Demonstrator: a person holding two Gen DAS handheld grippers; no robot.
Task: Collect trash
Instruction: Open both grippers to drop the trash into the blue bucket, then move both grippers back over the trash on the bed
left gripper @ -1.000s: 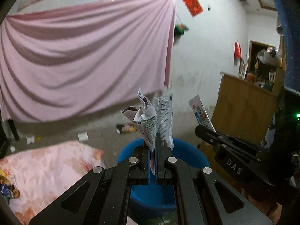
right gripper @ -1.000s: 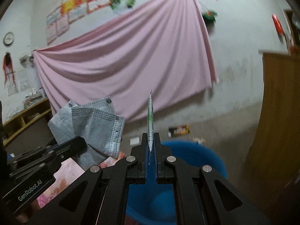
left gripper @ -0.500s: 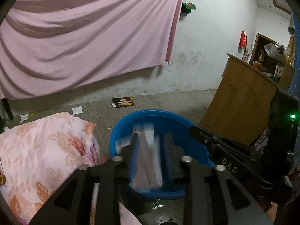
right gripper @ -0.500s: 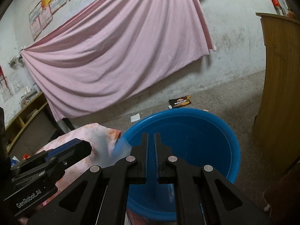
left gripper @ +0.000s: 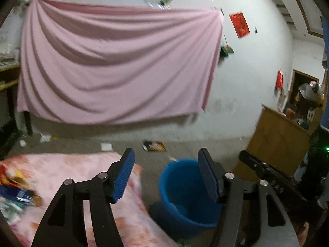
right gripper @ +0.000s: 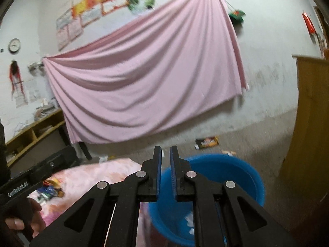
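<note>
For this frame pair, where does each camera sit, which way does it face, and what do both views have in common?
Left wrist view: on the left hand-held gripper, facing the pink sheet and the blue bucket; its open fingers and the right hand-held gripper's body at the right edge show.
Right wrist view: on the right hand-held gripper, looking the same way; its narrowly parted, empty fingers, the left hand-held gripper's body and the person's left hand show.
Shared: sheet, bucket, floral cloth, dark wrapper on the floor, wooden cabinet.
</note>
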